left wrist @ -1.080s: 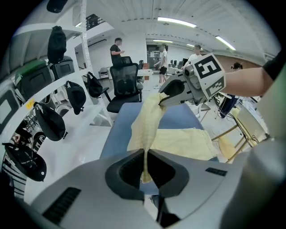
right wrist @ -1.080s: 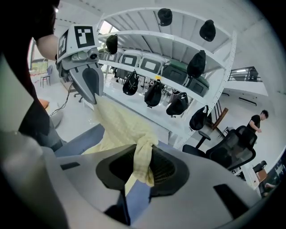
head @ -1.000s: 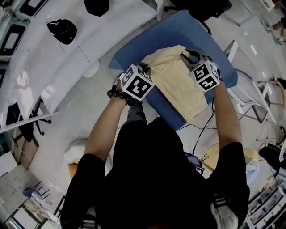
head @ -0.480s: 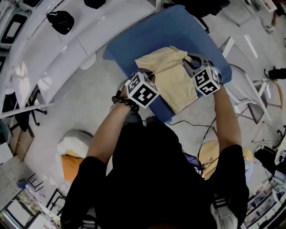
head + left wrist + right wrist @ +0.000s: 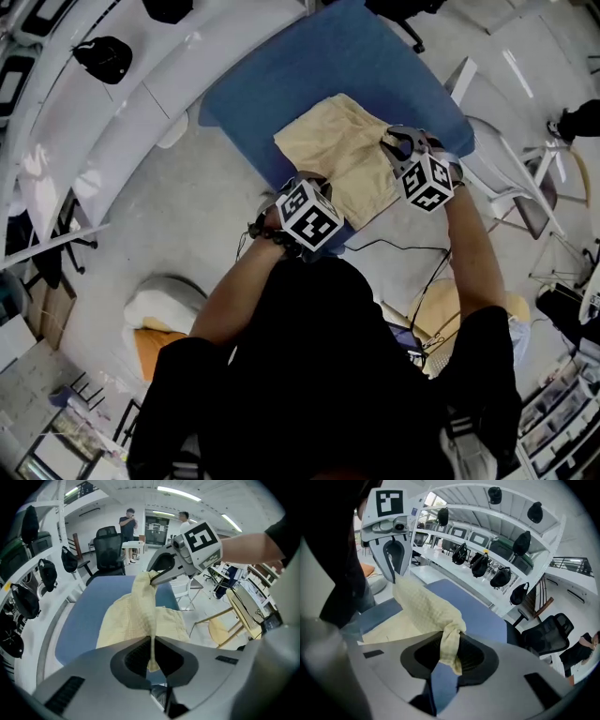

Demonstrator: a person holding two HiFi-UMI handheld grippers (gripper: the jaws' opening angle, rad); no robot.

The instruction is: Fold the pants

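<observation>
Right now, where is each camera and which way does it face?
Head view: on the person's head, steeply down at the yellow pants on the blue table; both arms show.
Left gripper view: on the left hand-held gripper, facing across the table; right forearm shows.
Right gripper view: on the right hand-held gripper, facing the shelves; dark torso shows.
Shared: both gripper views show the pants pinched.

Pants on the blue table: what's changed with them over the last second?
Both the left gripper and right gripper carried their pinched edge of the pants toward the person, to the near edge of the blue table. Both grips unchanged; the rest of the pants stays on the table.
</observation>
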